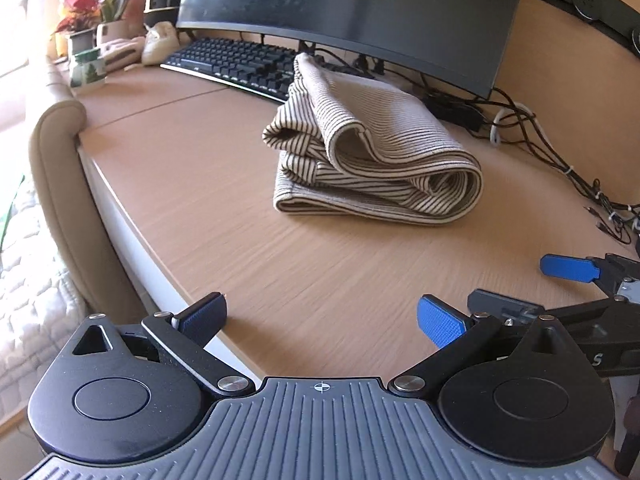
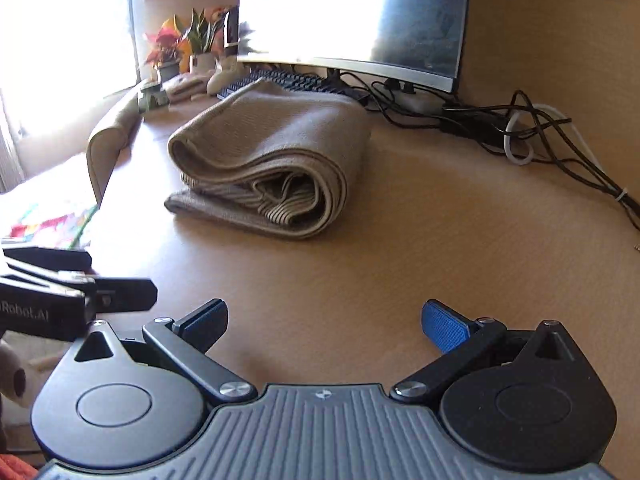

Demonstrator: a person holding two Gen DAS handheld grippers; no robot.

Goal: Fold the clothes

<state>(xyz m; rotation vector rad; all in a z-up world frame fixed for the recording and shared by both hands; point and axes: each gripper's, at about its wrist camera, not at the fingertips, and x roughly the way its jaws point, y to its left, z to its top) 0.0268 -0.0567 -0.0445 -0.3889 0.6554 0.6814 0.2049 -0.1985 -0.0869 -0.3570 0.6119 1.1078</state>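
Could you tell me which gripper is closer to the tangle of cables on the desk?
Right. The right gripper hovers open with the cables ahead on its right; the left gripper, also open, sits further left, beyond the right one.

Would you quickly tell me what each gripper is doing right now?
Left gripper: open, holding nothing.
Right gripper: open, holding nothing.

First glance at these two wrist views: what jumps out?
The folded striped garment sits mid-desk, in front of the keyboard and dark curved monitor. Both grippers, left and right, hang open and empty short of it. Tangled cables sprawl along the desk's right side.
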